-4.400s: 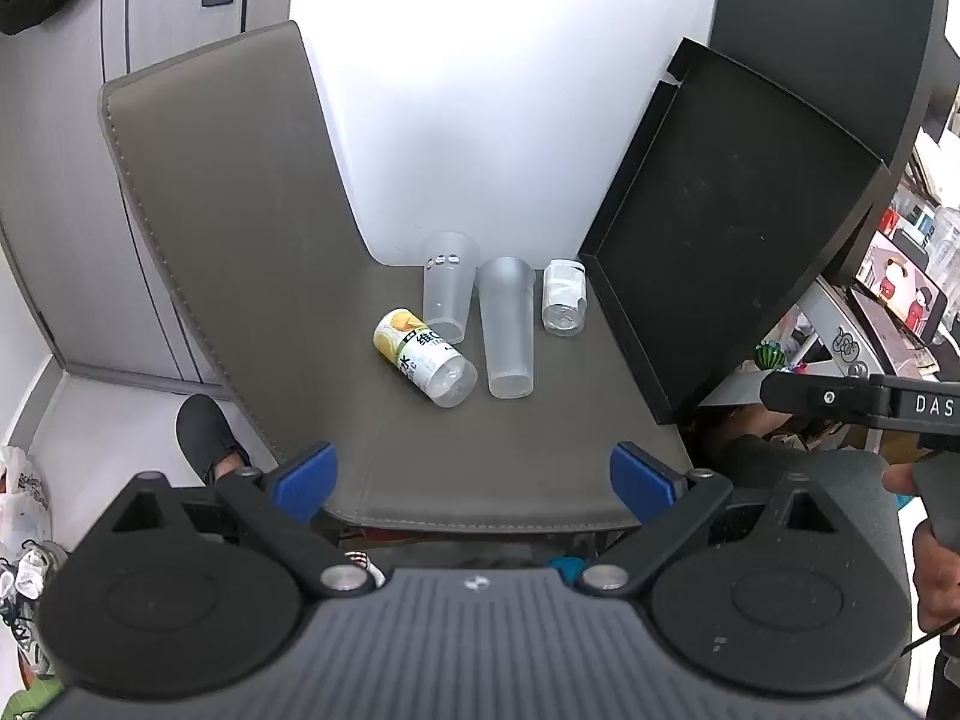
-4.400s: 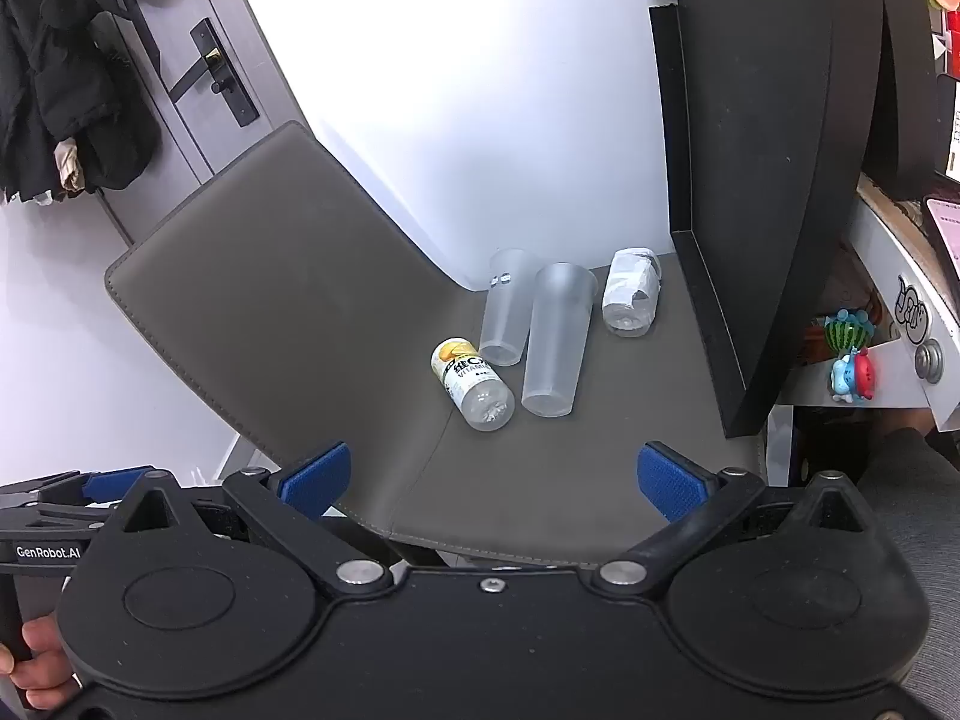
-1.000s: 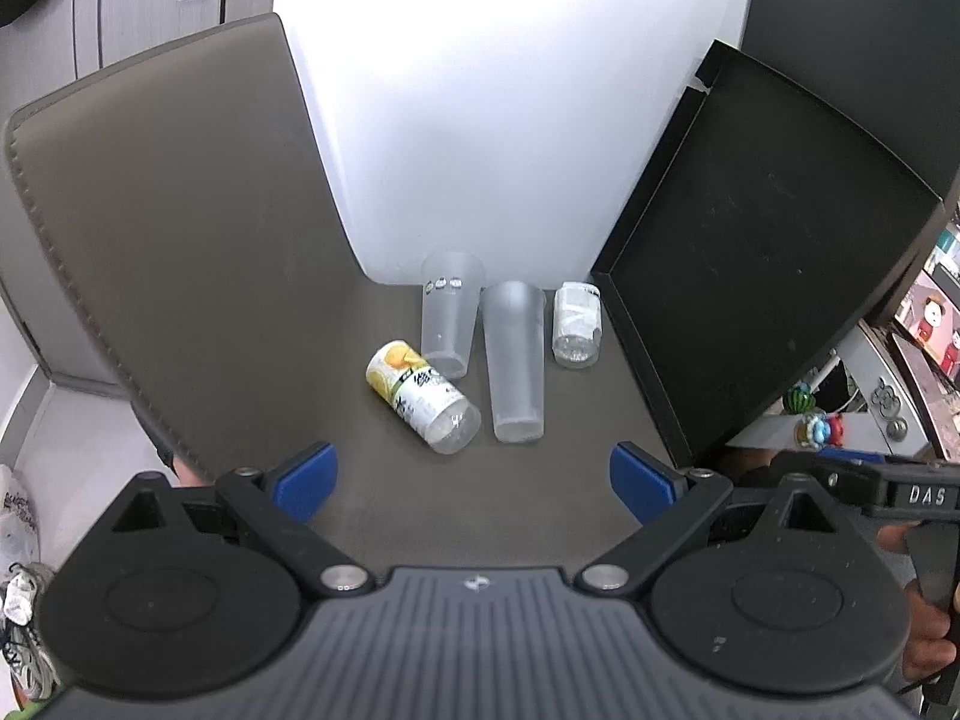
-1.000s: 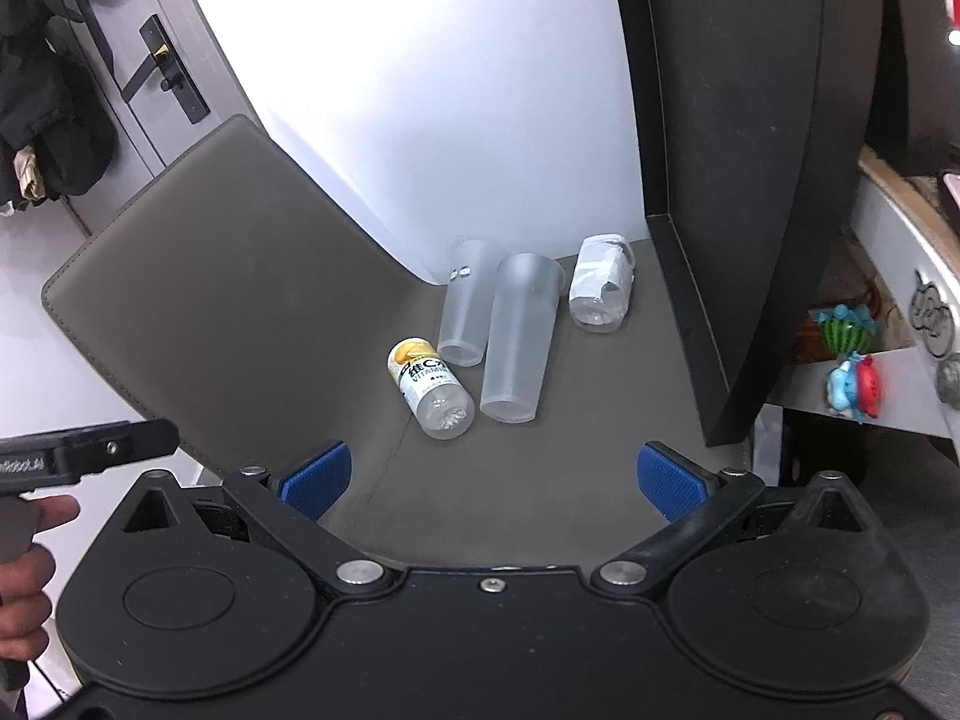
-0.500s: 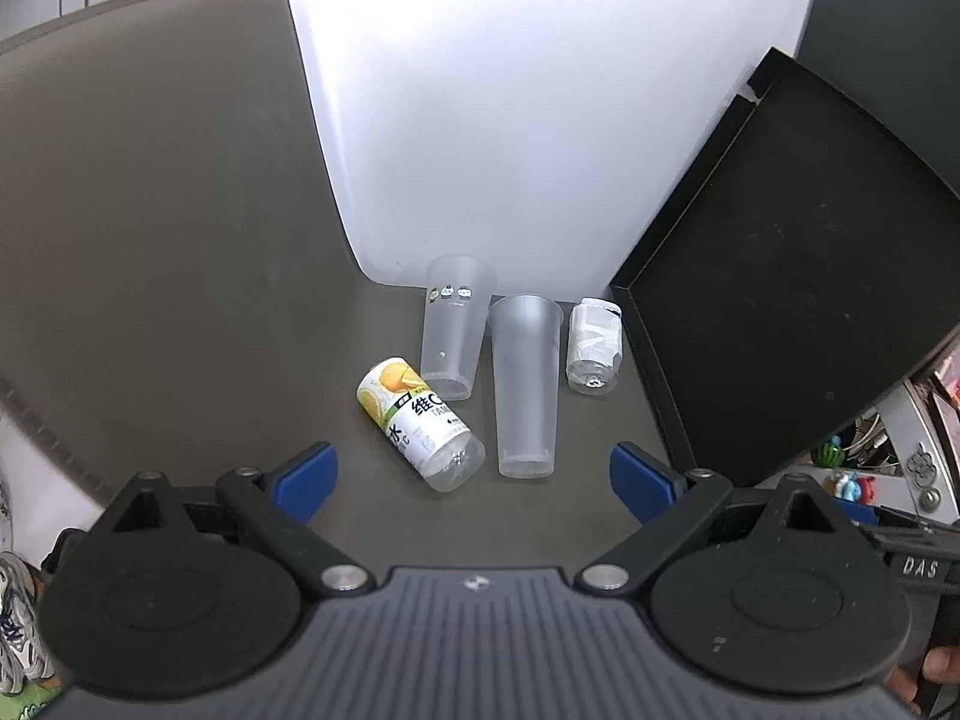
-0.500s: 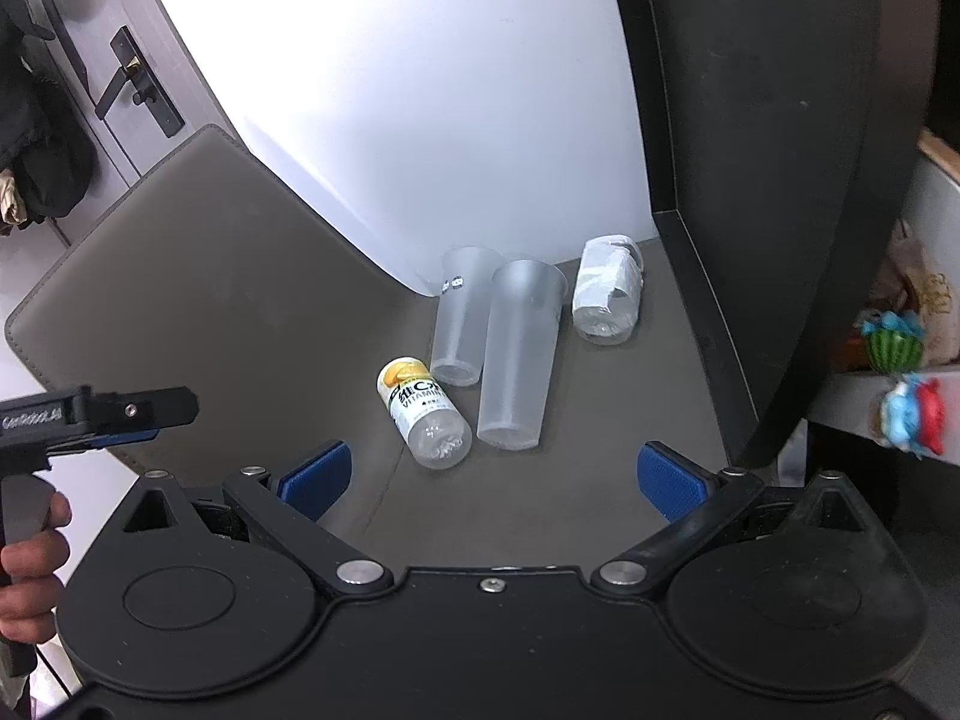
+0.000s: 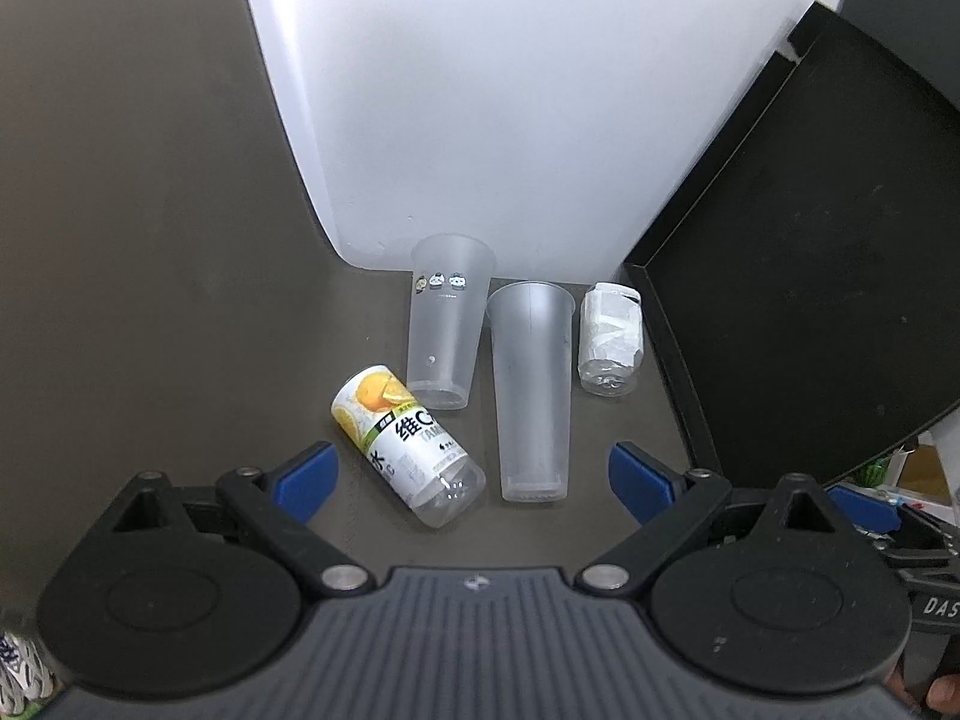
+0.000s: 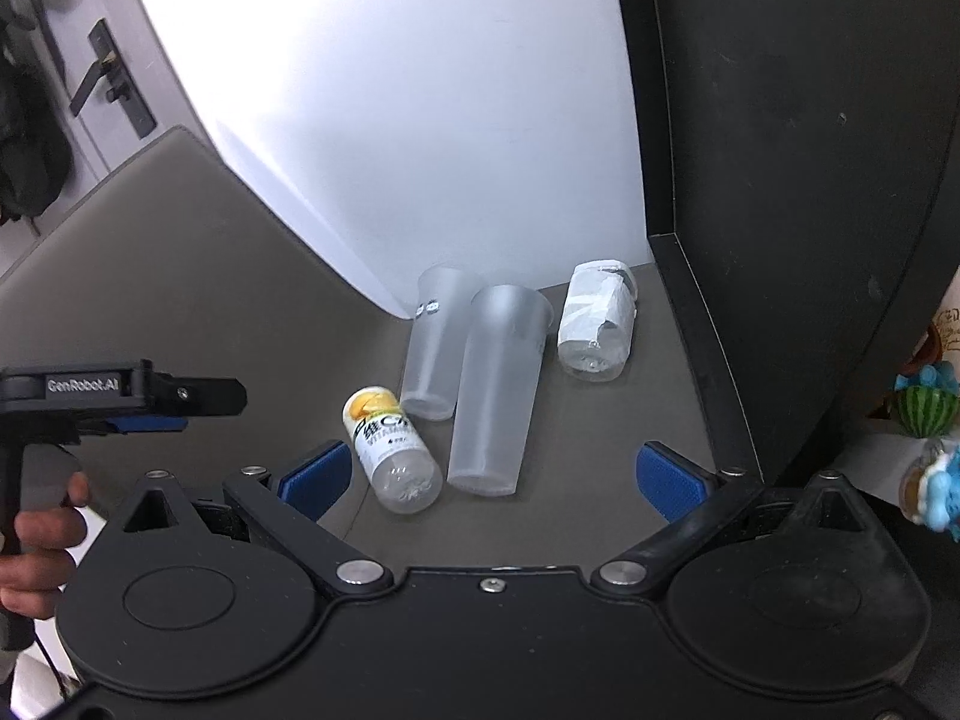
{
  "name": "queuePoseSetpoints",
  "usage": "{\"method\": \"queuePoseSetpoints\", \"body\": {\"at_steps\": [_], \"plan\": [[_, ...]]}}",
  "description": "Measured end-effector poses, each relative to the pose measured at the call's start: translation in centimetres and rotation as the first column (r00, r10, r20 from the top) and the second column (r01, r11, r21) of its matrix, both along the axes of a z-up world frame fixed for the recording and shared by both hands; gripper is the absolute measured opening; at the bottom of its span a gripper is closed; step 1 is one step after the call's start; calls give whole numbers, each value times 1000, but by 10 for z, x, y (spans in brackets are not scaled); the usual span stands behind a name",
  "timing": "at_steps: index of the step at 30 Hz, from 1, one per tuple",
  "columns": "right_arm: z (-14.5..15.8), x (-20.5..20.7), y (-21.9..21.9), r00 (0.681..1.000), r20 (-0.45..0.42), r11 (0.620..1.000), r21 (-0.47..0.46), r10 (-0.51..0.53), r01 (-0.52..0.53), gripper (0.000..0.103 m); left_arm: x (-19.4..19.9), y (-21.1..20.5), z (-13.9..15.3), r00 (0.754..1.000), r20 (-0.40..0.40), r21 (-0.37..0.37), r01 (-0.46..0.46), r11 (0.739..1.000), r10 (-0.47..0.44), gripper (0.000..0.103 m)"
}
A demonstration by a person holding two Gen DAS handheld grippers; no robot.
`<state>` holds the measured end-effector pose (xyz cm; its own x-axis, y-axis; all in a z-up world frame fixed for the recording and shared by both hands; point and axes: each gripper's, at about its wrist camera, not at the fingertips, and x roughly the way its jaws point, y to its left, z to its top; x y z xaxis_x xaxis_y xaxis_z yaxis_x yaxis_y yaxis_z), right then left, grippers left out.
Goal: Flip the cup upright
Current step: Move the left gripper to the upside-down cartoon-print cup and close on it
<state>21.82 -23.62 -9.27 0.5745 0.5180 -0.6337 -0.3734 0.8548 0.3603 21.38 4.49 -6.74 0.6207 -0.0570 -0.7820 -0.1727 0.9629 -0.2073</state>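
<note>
Two frosted clear cups lie on their sides on the grey mat (image 7: 180, 312), mouths toward the back. The shorter cup (image 7: 447, 321) with small printed faces lies left of the taller cup (image 7: 531, 390). They also show in the right wrist view: the shorter cup (image 8: 433, 342) and the taller cup (image 8: 498, 390). My left gripper (image 7: 474, 474) is open and empty, just short of the taller cup's base. My right gripper (image 8: 489, 474) is open and empty, near the same cup's base.
A yellow-labelled bottle (image 7: 405, 441) lies on its side left of the cups. A white-wrapped bottle (image 7: 611, 339) lies to their right. A black board (image 7: 810, 276) stands along the right edge. A white backdrop (image 7: 510, 90) rises behind. The left gripper's body (image 8: 120, 396) shows at the right view's left.
Both grippers have moved forward toward the cups, which now look larger and closer. Both stay open. The cups and bottles have not moved.
</note>
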Motion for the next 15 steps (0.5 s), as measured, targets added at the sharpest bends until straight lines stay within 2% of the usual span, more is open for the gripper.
{"method": "queuePoseSetpoints", "body": {"at_steps": [15], "plan": [[-13,44,-2,997,-11,997,9,-76,76,102,63,4,-27,996,-80,18,40,999,-39,95]]}}
